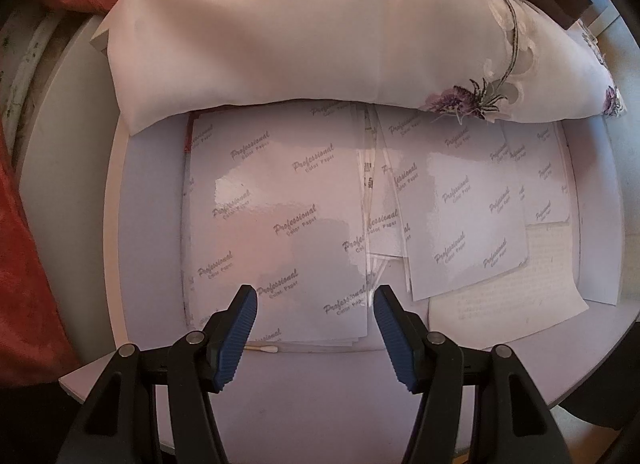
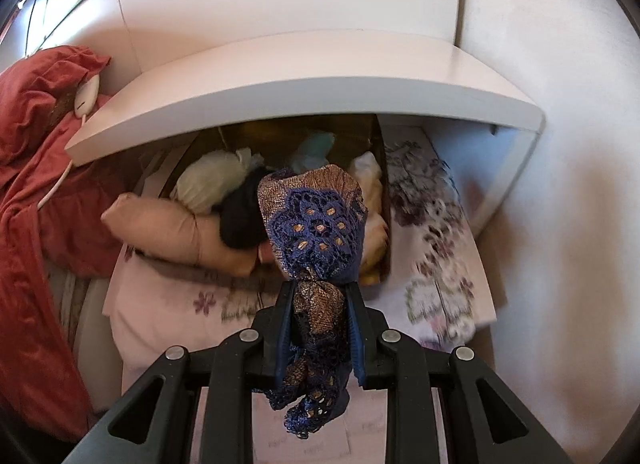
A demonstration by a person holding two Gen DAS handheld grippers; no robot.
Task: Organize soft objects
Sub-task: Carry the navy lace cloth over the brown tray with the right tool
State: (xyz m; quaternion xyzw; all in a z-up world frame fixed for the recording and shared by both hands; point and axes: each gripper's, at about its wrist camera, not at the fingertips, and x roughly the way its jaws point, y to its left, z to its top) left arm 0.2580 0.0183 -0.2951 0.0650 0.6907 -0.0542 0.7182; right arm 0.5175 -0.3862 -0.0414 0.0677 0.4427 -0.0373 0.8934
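Observation:
My right gripper [image 2: 319,290] is shut on a blue and gold lace pouch [image 2: 316,220] and holds it in front of a brown box [image 2: 382,168] under a white shelf [image 2: 304,80]. The box holds several soft bundles: a pale green one [image 2: 212,180], a black one [image 2: 240,212], a yellow one [image 2: 372,200]. A peach pillow [image 2: 172,232] lies before the box. My left gripper [image 1: 314,304] is open and empty above glossy paper sheets [image 1: 276,224]. A pink floral cloth [image 1: 304,32] lies folded beyond the sheets.
A red blanket [image 2: 36,200] lies at the left of the shelf unit and shows in the left wrist view [image 1: 24,248]. A white cable [image 2: 60,180] runs over it. Floral cloth [image 2: 436,248] covers the surface beside the box. A cotton swab [image 1: 262,349] lies near the left fingers.

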